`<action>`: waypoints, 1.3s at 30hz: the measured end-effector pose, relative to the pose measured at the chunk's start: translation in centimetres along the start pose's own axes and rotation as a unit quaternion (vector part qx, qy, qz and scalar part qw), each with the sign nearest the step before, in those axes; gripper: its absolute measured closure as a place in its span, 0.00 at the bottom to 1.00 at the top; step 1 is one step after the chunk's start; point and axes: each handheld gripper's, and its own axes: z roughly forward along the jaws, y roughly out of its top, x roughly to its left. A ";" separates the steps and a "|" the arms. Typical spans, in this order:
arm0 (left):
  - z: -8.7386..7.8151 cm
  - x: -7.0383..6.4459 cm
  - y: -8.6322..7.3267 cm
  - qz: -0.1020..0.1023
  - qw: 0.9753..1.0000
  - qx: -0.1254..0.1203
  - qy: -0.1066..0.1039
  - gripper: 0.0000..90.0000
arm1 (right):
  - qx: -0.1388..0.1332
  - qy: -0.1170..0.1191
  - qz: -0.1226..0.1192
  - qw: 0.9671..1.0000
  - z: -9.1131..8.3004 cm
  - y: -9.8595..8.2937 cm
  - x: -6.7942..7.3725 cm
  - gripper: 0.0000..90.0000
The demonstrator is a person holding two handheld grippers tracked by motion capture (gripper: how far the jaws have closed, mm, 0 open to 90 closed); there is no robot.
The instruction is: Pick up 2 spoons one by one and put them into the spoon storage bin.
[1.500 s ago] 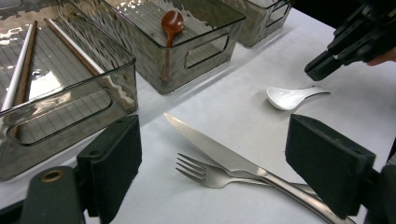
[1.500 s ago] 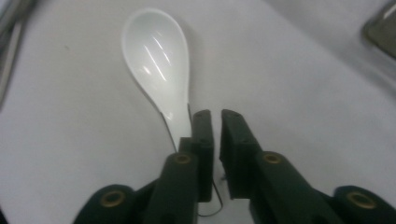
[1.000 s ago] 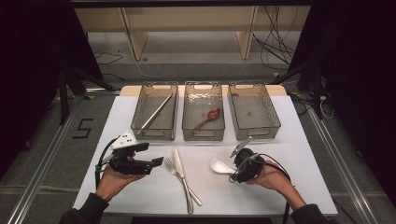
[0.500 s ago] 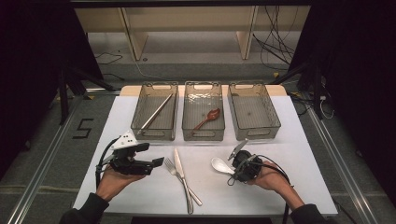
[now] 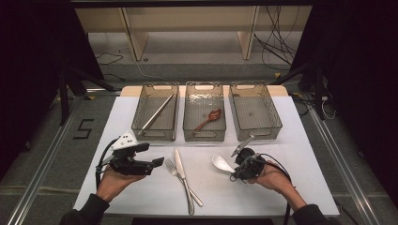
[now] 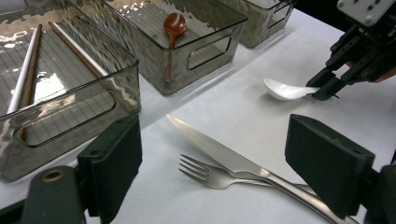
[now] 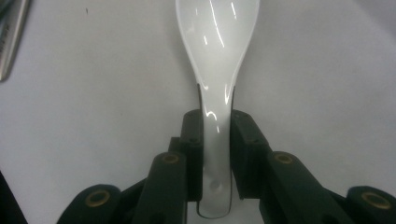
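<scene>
From the high view, a white tabletop (image 5: 291, 140) fills the middle of the frame with three clear bins across its upper part. The left bin (image 5: 156, 117) holds chopsticks (image 5: 157, 112), the middle bin (image 5: 203, 117) a brown spoon (image 5: 209, 119), and the right bin (image 5: 254, 111) looks empty. At lower centre a knife (image 5: 183, 177) and fork (image 5: 180, 180) lie crossed on the bare surface. At lower left the left hand-held gripper (image 5: 157, 162) points toward them with its jaws apart and nothing between them. At lower right the right hand-held gripper (image 5: 233, 174) meets the handle of a white spoon (image 5: 221, 163), which rests on the tabletop just below the middle bin.

In the left gripper view, the two black jaws stand wide apart at the bottom corners, framing the knife (image 6: 219, 154) and fork (image 6: 210, 175). The white spoon (image 6: 285, 89) sits at upper right, the other gripper's tips on its handle.

In the right gripper view, the jaws are closed on the white spoon (image 7: 217, 60), pinching the narrow handle from both sides, bowl pointing to the top of the frame.

The spoon looks like glazed ceramic or hard plastic: stiff, light, smooth and likely slippery, possibly breakable if dropped. The narrow handle, gripped well back from the bowl, seems the sensible hold, though the bowl's weight could tip it forward.
</scene>
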 end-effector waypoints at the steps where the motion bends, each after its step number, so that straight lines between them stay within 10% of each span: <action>1: 0.0 0.0 0.0 0.000 1.000 0.000 0.000 0.20 | -0.006 0.002 0.004 1.000 -0.2 0.0 -0.1 0.86; 12: -0.3 0.3 0.0 -0.010 1.000 -0.011 0.001 0.20 | -0.113 -0.001 0.027 0.993 -3.2 1.7 -0.7 0.86; 39: -0.4 0.4 -0.1 -0.013 1.000 -0.017 0.003 0.20 | -0.163 -0.044 0.085 0.982 -4.4 9.9 -5.4 0.86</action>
